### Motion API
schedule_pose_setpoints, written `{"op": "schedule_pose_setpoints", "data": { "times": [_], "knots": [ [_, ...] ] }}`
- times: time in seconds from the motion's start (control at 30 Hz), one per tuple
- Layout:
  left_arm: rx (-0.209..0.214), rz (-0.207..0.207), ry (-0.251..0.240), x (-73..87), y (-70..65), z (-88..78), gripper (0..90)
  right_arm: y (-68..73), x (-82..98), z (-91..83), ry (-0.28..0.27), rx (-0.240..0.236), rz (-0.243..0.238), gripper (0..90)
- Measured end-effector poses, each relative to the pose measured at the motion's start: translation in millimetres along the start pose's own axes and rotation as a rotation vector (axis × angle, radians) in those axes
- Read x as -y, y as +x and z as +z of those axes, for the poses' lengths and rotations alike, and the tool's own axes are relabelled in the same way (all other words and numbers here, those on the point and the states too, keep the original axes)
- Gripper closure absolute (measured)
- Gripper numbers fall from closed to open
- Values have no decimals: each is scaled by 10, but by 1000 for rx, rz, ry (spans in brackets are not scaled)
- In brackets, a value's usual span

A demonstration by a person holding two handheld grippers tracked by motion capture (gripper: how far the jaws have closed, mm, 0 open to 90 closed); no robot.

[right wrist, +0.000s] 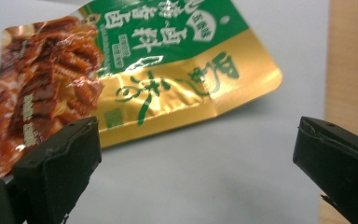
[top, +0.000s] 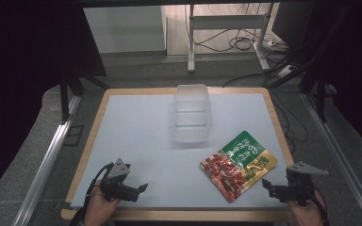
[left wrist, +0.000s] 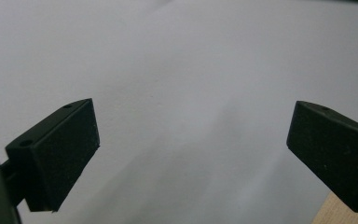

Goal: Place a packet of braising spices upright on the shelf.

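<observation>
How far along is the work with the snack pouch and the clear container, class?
Nothing looks done yet: the snack pouch lies flat on the table, apart from the clear container. In hand: the right gripper sits beside the pouch with jaws wide, holding nothing; the left gripper is open over bare table. Left, probably: gripping the pouch and moving it to the container.

The snack pouch [top: 238, 165] is printed in three zones: green with white characters at one end, gold with green script along one side, red-brown food imagery elsewhere. The container [top: 192, 113] is clear and colourless. The table [top: 136, 141] is surfaced pale blue-white and edged in light wood.
</observation>
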State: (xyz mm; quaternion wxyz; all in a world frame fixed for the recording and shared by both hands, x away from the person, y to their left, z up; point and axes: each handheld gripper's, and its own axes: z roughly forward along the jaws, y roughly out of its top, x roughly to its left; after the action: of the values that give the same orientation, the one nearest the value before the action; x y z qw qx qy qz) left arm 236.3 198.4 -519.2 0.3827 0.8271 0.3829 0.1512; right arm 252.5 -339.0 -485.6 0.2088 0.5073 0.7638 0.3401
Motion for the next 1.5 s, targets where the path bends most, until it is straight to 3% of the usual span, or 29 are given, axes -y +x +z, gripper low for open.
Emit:
{"op": "schedule_pose_setpoints", "data": {
  "times": [0.1, 0.27, 0.3, 0.5, 0.87, 1.13, 1.5],
  "knots": [
    [-2, 6, -3, 6, -1, 4, 6, 43, -29, 16, -44, -24, -10, 0],
    [-4, 5, -11, 13, 9, 0, 0, 65, 9, 71, -25, -11, -49, 0],
    [3, 1, -13, 16, 15, -2, 0, 57, 16, 81, -31, -33, -44, 0],
    [33, -5, -23, 18, 19, -1, 0, 68, 19, 102, -22, -30, -60, 0],
    [40, -37, -41, 24, 50, -22, 0, 44, 21, 108, -44, -28, -53, 0],
    [27, -5, -33, 19, 21, -6, 0, 32, -11, 133, -59, -19, -72, 0],
    [29, 2, -35, 17, 15, -6, 0, 37, -76, 188, -58, -5, -103, 0]
  ]
}}
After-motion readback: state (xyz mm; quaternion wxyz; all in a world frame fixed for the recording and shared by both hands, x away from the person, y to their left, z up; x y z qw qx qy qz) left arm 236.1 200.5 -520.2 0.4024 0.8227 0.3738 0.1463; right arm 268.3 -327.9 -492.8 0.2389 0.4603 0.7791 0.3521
